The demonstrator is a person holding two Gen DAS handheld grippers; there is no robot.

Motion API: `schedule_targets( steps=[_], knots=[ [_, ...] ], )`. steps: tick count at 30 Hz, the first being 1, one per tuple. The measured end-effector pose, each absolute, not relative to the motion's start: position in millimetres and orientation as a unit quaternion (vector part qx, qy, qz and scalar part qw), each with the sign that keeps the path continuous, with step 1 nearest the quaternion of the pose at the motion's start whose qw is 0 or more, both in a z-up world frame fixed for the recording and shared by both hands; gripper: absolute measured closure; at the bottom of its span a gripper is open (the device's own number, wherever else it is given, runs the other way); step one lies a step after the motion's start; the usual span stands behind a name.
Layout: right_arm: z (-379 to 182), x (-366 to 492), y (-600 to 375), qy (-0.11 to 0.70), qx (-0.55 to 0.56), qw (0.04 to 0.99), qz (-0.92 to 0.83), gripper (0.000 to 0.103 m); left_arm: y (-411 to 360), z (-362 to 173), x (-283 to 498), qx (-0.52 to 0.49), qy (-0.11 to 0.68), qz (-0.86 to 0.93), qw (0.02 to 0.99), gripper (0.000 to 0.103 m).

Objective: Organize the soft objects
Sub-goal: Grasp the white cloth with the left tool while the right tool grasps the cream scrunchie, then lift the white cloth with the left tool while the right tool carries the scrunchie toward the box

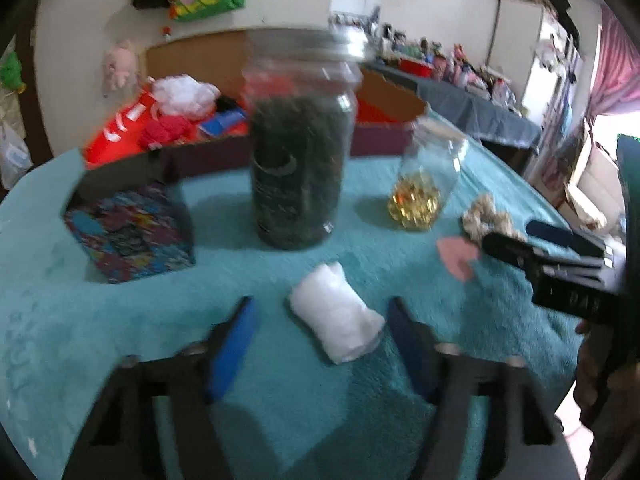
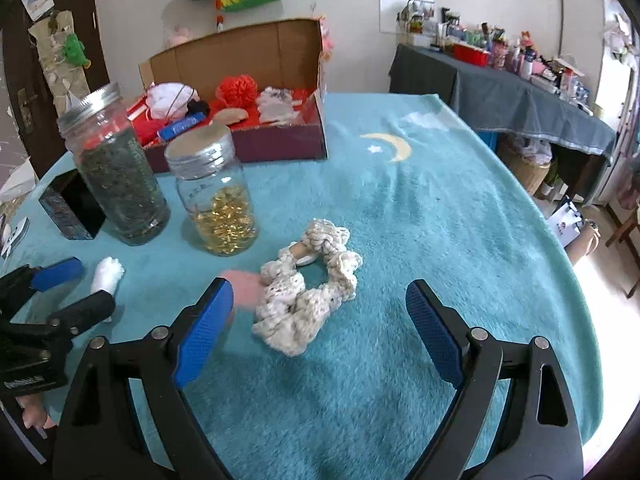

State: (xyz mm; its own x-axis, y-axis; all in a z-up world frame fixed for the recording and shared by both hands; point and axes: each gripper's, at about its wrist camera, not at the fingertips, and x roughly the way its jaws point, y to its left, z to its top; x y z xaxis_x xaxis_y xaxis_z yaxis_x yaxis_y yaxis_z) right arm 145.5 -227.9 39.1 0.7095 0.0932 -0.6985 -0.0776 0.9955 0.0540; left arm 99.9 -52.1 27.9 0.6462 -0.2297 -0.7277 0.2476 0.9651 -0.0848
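Note:
A white soft roll (image 1: 336, 328) lies on the teal blanket between the blue pads of my left gripper (image 1: 322, 305). The pads stand a little apart from it, so that gripper is open. In the right wrist view the same roll (image 2: 107, 274) shows at the tips of the left gripper (image 2: 94, 284). A cream crocheted scrunchie (image 2: 308, 300) lies just ahead of my right gripper (image 2: 319, 286), whose jaws are wide open and empty. A pink soft piece (image 2: 245, 292) touches the scrunchie's left side. The right gripper (image 1: 513, 234) also appears at the right of the left wrist view.
A tall jar of dark green bits (image 2: 120, 184) and a smaller jar of gold beads (image 2: 218, 200) stand on the blanket (image 2: 420, 220). Behind them is an open cardboard box (image 2: 248, 60) holding soft toys and yarn. A small patterned box (image 1: 128, 232) sits at the left.

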Motion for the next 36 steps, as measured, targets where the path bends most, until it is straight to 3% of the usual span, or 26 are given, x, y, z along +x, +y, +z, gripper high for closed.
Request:
schedule_targets(
  steps=[1,2,3,4,6,16,36],
  knots=[
    [38.2,147.9,-227.5,0.381,0.01,0.923,0.053,0.021,-53.0,27.9,99.9,0.016,0.396,-0.128,0.909,0.052],
    [37.0,149.9,-226.9,0.384,0.012,0.921,0.064,0.029,-53.0,28.4,99.6,0.016,0.395,-0.131,0.909,0.063],
    [35.2,151.9,-225.6,0.389,0.015,0.917,0.08,0.052,-52.4,28.9,100.2,0.016,0.396,-0.134,0.908,0.07],
    [33.1,153.4,-225.4,0.396,0.023,0.913,0.093,0.066,-50.5,29.8,101.1,0.014,0.397,-0.134,0.908,0.078],
    [31.9,153.7,-223.2,0.398,0.02,0.912,0.1,0.075,-46.2,31.5,102.9,0.005,0.399,-0.14,0.906,0.083],
    [49.1,121.4,-182.6,0.358,0.022,0.915,0.183,0.078,-30.7,47.1,104.3,0.005,0.383,-0.166,0.909,0.083],
    [51.6,124.3,-148.8,0.358,0.034,0.905,0.227,0.078,-20.9,52.3,108.7,0.003,0.379,-0.198,0.904,0.083]
  ],
)
